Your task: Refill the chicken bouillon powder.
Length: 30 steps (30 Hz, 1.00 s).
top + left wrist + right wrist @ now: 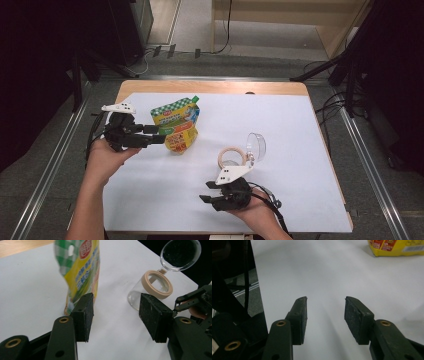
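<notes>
1. Your left gripper (161, 135) stands partly open with nothing between its pads, just beside the yellow-green pouch (177, 124) upright on the surface (280, 130).
2. Your right gripper (206, 199) is partly open and holds nothing, near the clear jar (239, 157) lying on its side.

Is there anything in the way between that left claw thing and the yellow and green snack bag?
Nothing visible stands between them. The left gripper has its jaws open with nothing in them, right beside the snack bag, with just bare white table cover around. The glass jar lies off to the side, near the right gripper.
</notes>
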Tool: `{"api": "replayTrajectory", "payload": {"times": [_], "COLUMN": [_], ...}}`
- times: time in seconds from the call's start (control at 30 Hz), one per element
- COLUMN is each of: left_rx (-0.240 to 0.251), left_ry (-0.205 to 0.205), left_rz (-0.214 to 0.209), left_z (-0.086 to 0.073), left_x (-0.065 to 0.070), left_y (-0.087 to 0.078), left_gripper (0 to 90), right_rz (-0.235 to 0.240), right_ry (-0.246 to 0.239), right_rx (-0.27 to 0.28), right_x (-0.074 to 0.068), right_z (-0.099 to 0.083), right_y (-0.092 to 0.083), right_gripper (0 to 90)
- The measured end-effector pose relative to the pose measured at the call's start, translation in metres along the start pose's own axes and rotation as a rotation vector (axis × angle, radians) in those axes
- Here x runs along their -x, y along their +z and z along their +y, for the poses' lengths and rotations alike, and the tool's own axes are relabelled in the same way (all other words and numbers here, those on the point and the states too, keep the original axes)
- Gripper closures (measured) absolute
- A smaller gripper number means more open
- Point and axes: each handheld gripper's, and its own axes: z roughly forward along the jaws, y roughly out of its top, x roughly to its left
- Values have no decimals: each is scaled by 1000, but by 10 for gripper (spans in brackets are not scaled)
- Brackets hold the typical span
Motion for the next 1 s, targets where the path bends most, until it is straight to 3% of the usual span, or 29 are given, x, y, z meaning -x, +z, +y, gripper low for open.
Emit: {"api": "replayTrajectory", "payload": {"times": [0.3,0.43,0.67,1.0], "left_rx": [-3,-16,-47,12], "left_ry": [-25,-25,-7,-2], "left_rz": [34,21,41,52], "left_z": [-4,-4,-1,-2], "left_x": [-19,-24,-27,-27], "left_y": [8,22,51,71], "left_gripper": [457,457,462,593], "right_rz": [24,27,31,20], "right_ry": [-27,-26,-2,-14], "right_rx": [-5,-10,-11,-9], "right_x": [-3,-2,-1,-4], "right_z": [13,13,9,3], "right_y": [20,29,42,46], "right_gripper": [547,541,530,525]}}
